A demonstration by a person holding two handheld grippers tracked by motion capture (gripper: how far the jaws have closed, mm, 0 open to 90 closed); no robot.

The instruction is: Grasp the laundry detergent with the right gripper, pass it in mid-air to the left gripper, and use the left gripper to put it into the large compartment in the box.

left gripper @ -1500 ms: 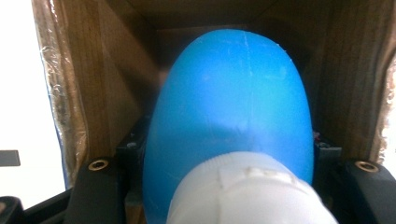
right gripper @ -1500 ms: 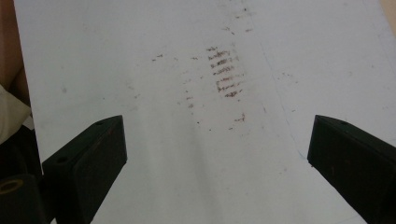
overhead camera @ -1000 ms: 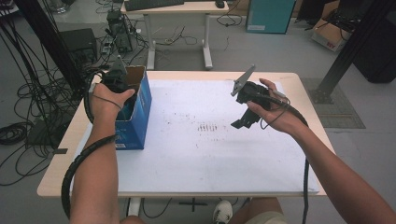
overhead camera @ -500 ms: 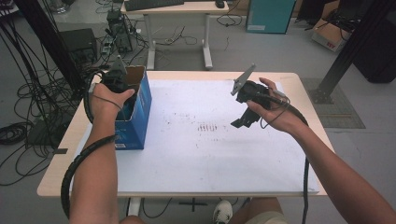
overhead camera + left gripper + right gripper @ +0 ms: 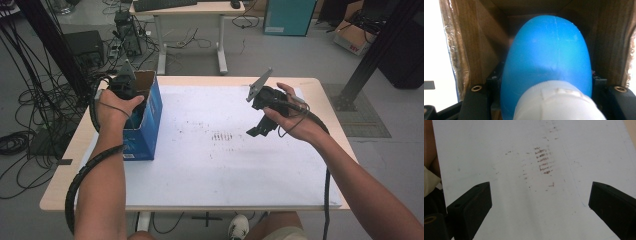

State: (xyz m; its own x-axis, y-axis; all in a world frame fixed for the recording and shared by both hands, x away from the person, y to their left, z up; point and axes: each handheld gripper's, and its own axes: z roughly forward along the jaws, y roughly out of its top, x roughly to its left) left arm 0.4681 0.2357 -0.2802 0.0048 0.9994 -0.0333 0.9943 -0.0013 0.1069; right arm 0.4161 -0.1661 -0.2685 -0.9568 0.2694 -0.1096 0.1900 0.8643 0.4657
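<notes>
My left gripper (image 5: 129, 96) points down into an open blue cardboard box (image 5: 147, 127) at the table's left edge. In the left gripper view a blue rounded bottle (image 5: 549, 55) with a white cap (image 5: 556, 105) sits between the jaws, with the brown inner walls of the box (image 5: 486, 45) around it; the gripper is shut on the bottle. My right gripper (image 5: 259, 131) is held above the right half of the white sheet (image 5: 225, 170). Its jaws stand wide apart with nothing between them, over brown smudges (image 5: 544, 161) on the sheet.
The white sheet covers most of the wooden table (image 5: 65, 185). Beyond the table stand a second desk (image 5: 190, 10), a teal cabinet (image 5: 287, 17) and a cardboard box (image 5: 352, 37) on the floor. Cables (image 5: 30, 120) lie at the left.
</notes>
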